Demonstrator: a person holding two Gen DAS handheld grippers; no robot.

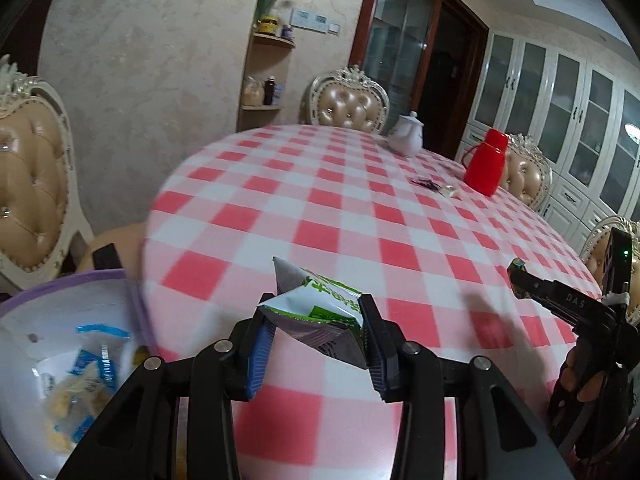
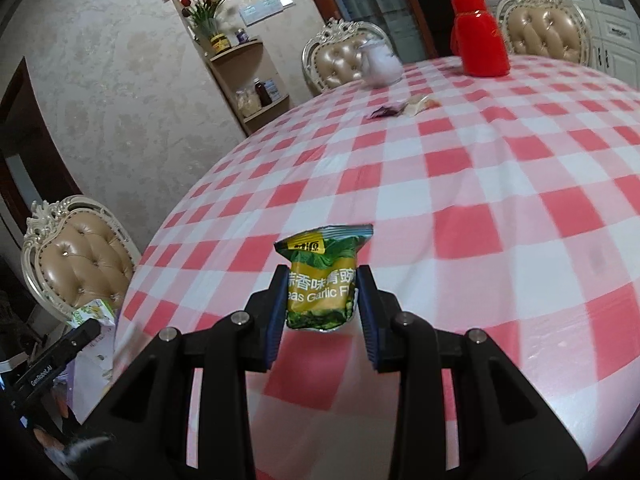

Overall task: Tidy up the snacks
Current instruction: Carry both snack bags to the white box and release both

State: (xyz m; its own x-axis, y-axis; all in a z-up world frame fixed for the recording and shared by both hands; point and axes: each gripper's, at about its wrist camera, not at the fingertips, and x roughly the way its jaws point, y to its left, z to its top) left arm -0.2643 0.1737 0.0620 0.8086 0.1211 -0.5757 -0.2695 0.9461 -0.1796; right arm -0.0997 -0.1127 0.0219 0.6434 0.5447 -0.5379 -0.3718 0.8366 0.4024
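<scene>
My left gripper (image 1: 316,316) is shut on a crumpled green, white and silver snack packet (image 1: 320,308), held above the near edge of the checked table (image 1: 320,208). A white basket with a purple rim (image 1: 24,296) sits at lower left and holds blue and yellow snack packets (image 1: 86,376). My right gripper (image 2: 322,292) is shut on a green and yellow garlic peas packet (image 2: 324,280), held above the table (image 2: 460,184). The right gripper also shows at the right edge of the left wrist view (image 1: 520,276). A purple wrapper (image 2: 384,112) and a pale wrapper (image 2: 420,104) lie far back on the table.
A red thermos (image 2: 478,36) and a white teapot (image 2: 382,64) stand at the far side of the table. Padded chairs (image 2: 80,256) surround it. A corner shelf (image 2: 248,80) with jars and flowers is against the wall. White cabinets (image 1: 560,100) line the right side.
</scene>
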